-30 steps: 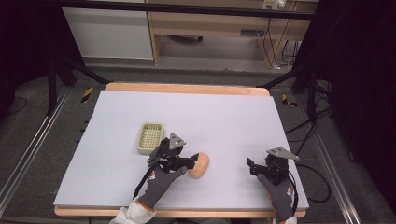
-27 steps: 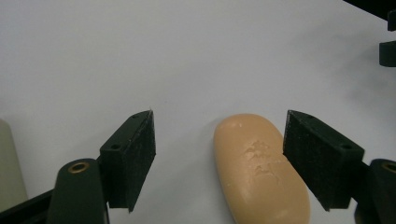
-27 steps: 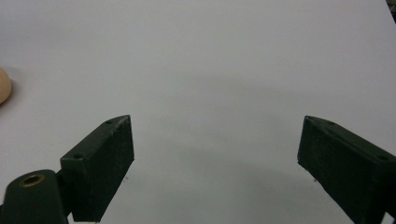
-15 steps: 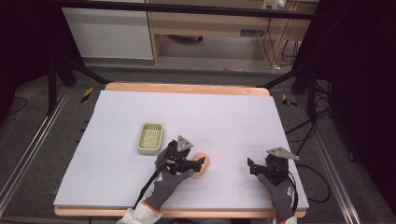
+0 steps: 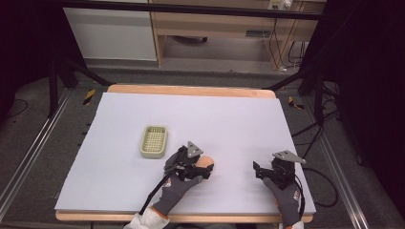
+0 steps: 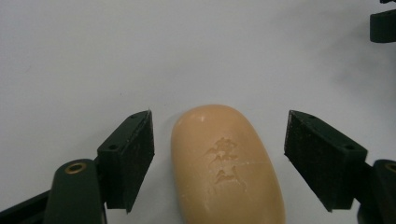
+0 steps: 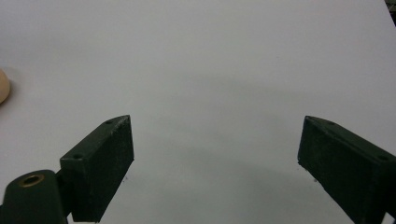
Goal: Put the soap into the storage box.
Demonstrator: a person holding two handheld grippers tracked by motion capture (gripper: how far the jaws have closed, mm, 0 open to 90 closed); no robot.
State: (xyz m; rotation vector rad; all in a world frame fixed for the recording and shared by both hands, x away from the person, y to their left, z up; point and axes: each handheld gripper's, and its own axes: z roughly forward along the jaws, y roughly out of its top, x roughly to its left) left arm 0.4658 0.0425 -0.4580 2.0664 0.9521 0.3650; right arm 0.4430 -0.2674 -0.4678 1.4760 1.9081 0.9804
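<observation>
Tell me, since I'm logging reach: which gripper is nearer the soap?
Left. The left gripper has its open jaws either side of the soap; the right gripper sits well off to its side.

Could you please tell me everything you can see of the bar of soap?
The soap is a smooth, peach-coloured oval bar with characters embossed on its top face. It lies flat on the white table cover, right of the soap dish. The open left gripper straddles it, with a gap on each side.
</observation>
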